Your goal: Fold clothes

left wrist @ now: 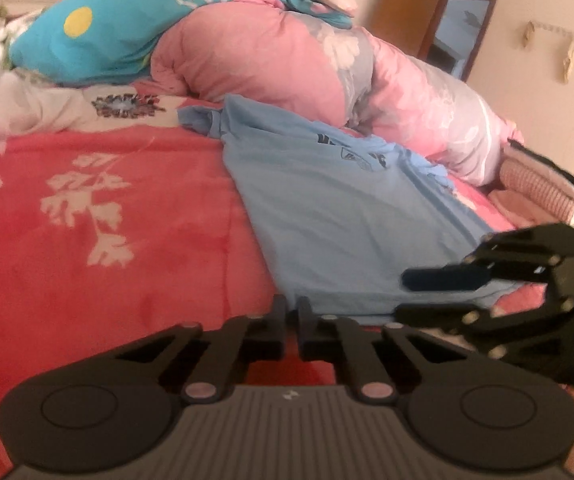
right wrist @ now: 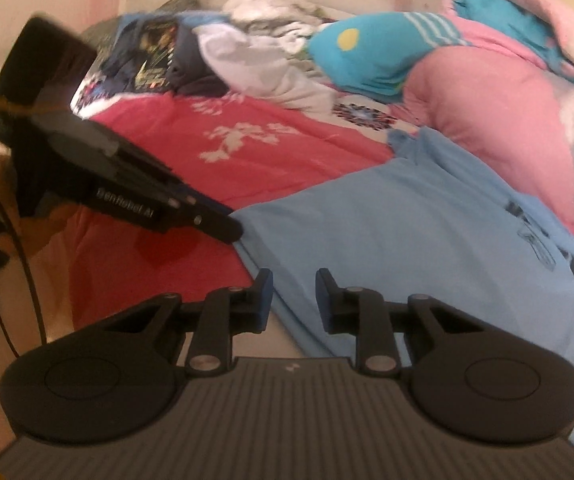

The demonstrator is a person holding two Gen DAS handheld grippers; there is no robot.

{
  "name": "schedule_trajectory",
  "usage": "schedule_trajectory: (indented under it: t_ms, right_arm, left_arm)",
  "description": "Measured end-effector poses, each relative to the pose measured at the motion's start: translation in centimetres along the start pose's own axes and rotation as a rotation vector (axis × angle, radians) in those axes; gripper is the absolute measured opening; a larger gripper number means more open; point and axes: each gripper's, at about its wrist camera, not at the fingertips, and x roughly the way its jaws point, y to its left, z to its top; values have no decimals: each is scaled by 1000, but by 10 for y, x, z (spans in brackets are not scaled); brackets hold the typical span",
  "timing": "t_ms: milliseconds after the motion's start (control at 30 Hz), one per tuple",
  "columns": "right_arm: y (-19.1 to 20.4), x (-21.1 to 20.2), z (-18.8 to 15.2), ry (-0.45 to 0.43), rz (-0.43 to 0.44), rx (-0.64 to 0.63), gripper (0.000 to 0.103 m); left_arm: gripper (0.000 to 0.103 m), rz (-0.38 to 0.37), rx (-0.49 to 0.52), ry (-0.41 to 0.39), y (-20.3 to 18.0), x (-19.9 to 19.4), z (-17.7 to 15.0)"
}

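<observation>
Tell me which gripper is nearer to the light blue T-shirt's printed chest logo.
Right, as far as the views show. The right gripper sits open over the light blue T-shirt's hem, on the side of the logo. The left gripper is nearly shut at the opposite hem corner.

The T-shirt point(left wrist: 339, 216) is plain light blue with a dark navy print on its chest. The blanket point(left wrist: 99, 216) under it is coral red with pale leaf-sprig motifs. Behind the T-shirt, the quilt point(left wrist: 279, 64) is pink with grey and white flowers. Beside the quilt lies a turquoise garment point(left wrist: 99, 36) bearing a yellow dot and white stripes.
</observation>
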Motion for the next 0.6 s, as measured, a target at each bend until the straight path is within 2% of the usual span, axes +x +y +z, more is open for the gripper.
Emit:
schedule_trajectory:
  t_ms: [33, 100, 167, 233, 333, 600]
  right_arm:
    - [1, 4, 0, 8, 2, -12, 21]
    - [1, 9, 0, 23, 8, -5, 7]
    - [1, 13, -1, 36, 16, 4, 2]
    - [0, 9, -1, 21, 48, 31, 1]
    - [0, 9, 0, 19, 44, 14, 1]
    - [1, 8, 2, 15, 34, -29, 6]
  left_arm:
    - [3, -5, -3, 6, 0, -2, 1]
    - [3, -19, -13, 8, -1, -9, 2]
    - [3, -34, -30, 14, 1, -13, 3]
    - [3, -48, -60, 32, 7, -11, 3]
    - [3, -80, -118, 57, 18, -6, 1]
    - [3, -120, -170, 53, 32, -5, -4]
